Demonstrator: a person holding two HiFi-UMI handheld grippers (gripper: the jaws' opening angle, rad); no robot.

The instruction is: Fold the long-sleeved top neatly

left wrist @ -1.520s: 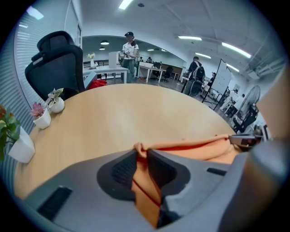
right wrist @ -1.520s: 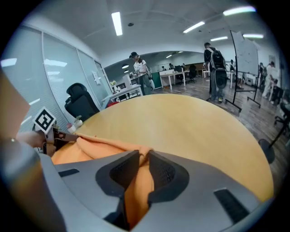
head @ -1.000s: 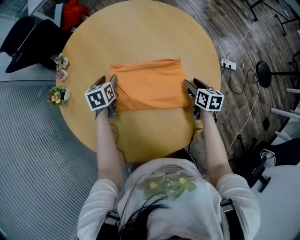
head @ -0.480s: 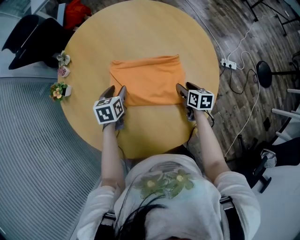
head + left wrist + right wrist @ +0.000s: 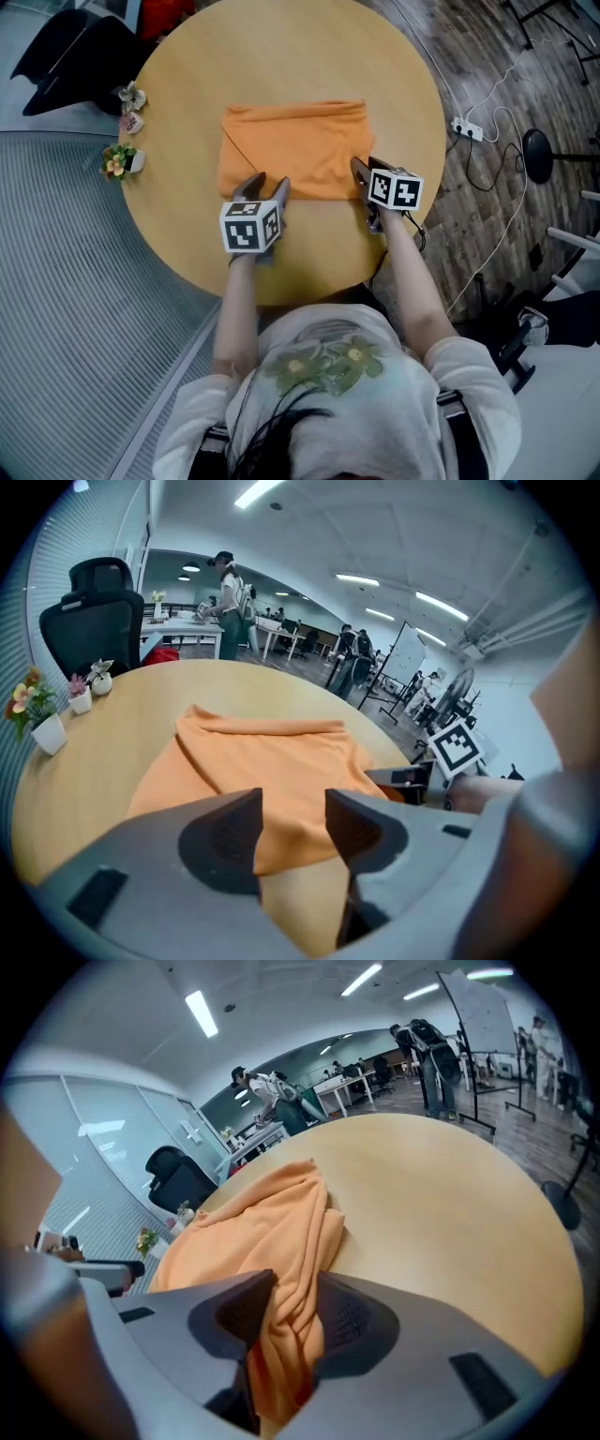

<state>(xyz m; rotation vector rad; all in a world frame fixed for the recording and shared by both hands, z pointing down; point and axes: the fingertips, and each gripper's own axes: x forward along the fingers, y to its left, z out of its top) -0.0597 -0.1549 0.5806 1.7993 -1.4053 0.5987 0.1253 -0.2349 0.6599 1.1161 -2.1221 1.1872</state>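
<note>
Now top (image 5: 292,148) edge sits pinched in R tool (image 5: 364,178), jaws just closing.

The orange top (image 5: 295,150) lies folded in a rectangle on the table (image 5: 281,56)

- Three flower pots (image 5: 129,123) are sitting at the table (image 5: 281,47) edge, left of the left tongs (image 5: 267,184).
- A power strip (image 5: 466,128) is lying right of the right tongs (image 5: 366,169).
</note>
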